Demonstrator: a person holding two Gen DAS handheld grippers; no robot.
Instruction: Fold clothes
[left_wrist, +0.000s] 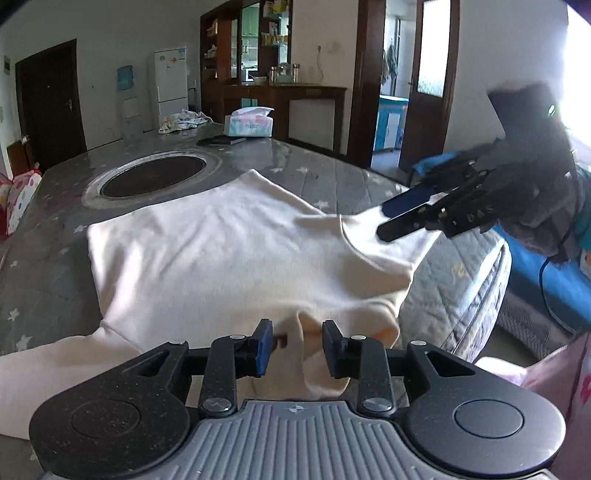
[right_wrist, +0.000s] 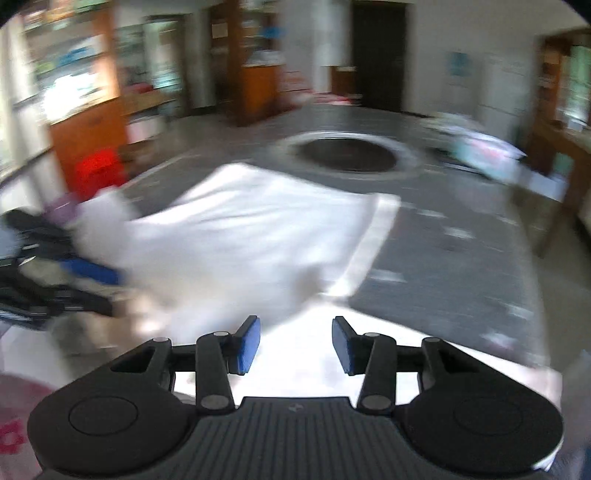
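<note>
Cream garment (left_wrist: 229, 243) lies spread on the grey star-print table cover (left_wrist: 332, 177), filling the centre of the left wrist view; its near edge hangs bunched toward 6 o'clock.

Left gripper (left_wrist: 297, 347): jaws parted, a raised fold of the garment sitting in the gap between the blue pads. Cloth appears to touch the right pad; contact with the left pad cannot be confirmed. No firm pinch visible.

Right gripper (right_wrist: 295, 343): jaws wide apart, nothing clamped, bright cloth directly beneath the fingers (right wrist view heavily motion-blurred, detail poor). In the left wrist view the same gripper (left_wrist: 402, 214) enters from 3 o'clock, fingers pointing toward 9 o'clock, tips over the garment's right-hand corner; touching or just above, cannot tell.

Background, left wrist view: round dark inset plate (left_wrist: 155, 177) in the table at 11 o'clock beyond the garment; tissue box (left_wrist: 249, 123) near 12 o'clock; crumpled patterned cloth (left_wrist: 184, 120) beside it.
</note>
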